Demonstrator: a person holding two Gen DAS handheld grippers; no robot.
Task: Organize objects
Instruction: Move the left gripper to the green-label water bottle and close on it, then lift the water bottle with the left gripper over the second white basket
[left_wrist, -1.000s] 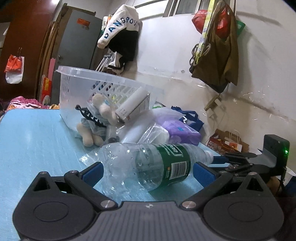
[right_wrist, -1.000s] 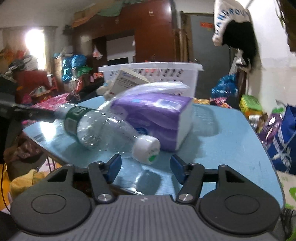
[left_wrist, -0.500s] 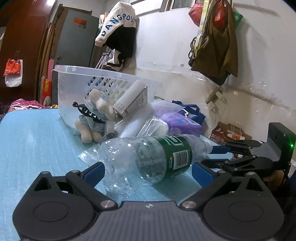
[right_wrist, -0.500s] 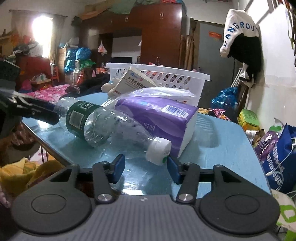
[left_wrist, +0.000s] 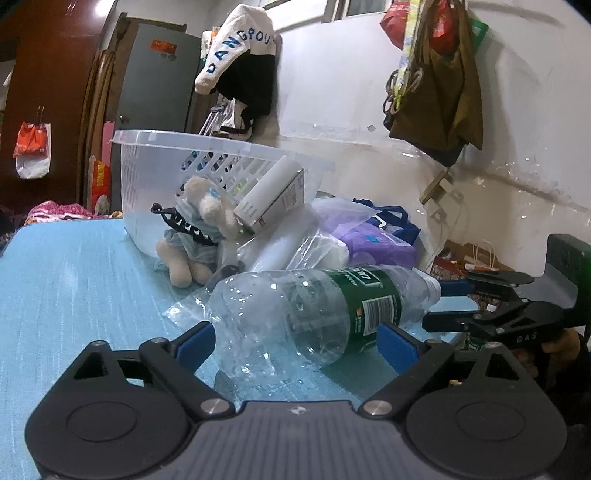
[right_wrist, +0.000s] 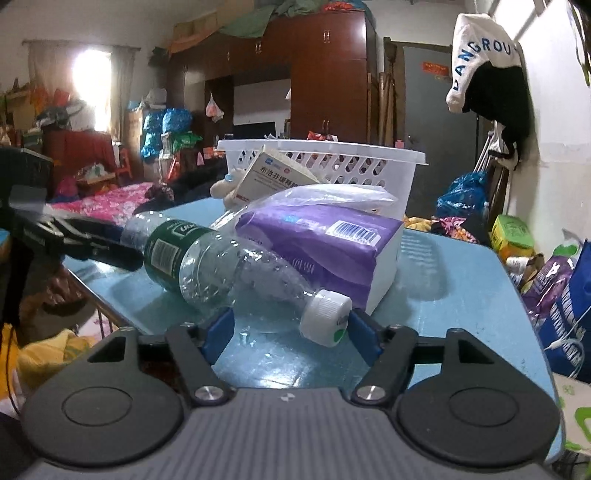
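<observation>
A clear plastic bottle (left_wrist: 314, 306) with a green label lies on its side on the blue table (left_wrist: 74, 280). My left gripper (left_wrist: 295, 341) is open, its blue pads on either side of the bottle's base. My right gripper (right_wrist: 291, 326) is open around the bottle's neck and white cap (right_wrist: 325, 323). The bottle (right_wrist: 221, 266) leans against a purple tissue pack (right_wrist: 325, 243). A white basket (left_wrist: 207, 173) stands behind, with a medicine box (left_wrist: 273, 195) and a plush toy (left_wrist: 199, 229) against it.
A clear plastic bag (left_wrist: 306, 247) lies between the bottle and the basket. The right gripper shows in the left wrist view (left_wrist: 480, 302) at the table's right edge. Bags hang on the wall (left_wrist: 436, 81). Clutter lies on the floor beside the table (right_wrist: 546, 266).
Both grippers have moved in closer around the bottle; the right gripper's pads now flank the cap. The bottle has barely shifted.
</observation>
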